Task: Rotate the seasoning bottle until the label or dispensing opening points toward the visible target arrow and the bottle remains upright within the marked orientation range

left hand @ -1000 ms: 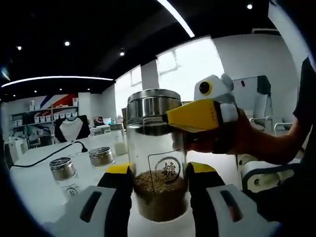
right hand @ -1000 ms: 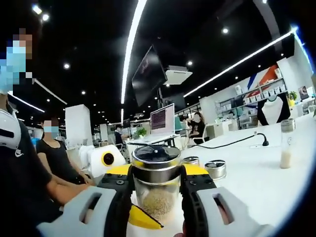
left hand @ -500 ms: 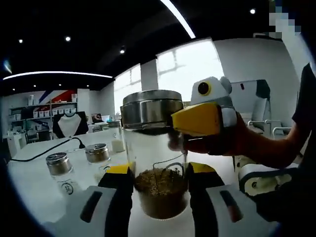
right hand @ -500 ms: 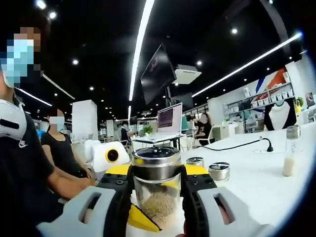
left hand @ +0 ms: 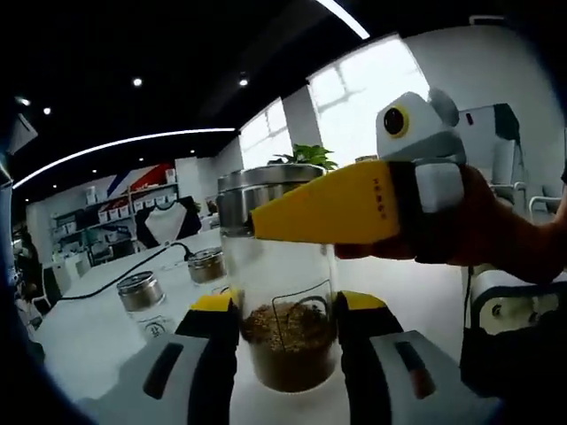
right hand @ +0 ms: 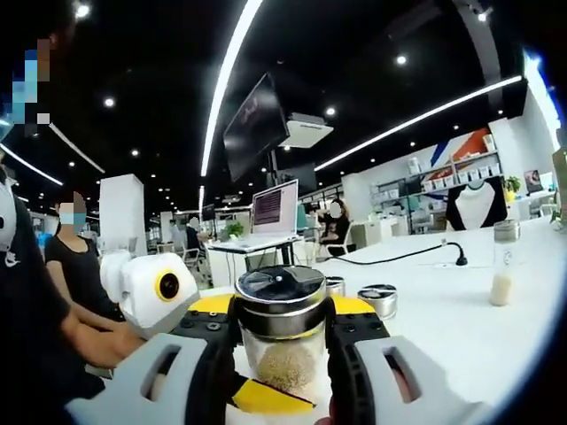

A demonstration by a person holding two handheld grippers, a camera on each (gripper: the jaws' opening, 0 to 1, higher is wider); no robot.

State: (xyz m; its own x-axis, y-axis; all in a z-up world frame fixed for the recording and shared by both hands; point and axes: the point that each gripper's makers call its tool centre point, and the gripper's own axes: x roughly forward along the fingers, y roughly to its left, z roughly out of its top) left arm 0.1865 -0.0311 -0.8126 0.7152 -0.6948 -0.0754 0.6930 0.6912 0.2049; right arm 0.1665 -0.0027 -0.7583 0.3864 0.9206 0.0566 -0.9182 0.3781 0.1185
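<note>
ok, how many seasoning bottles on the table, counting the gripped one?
4: the gripped bottle, two short ones just behind it, and a tall one far right. More may be hidden.

No text, brand or number can be read: small dark marks on the yellow arm of the right tongs (left hand: 341, 206) and a printed mark on a small jar (left hand: 144, 304) on the surface (left hand: 80, 341) are blurred beyond reading.
</note>
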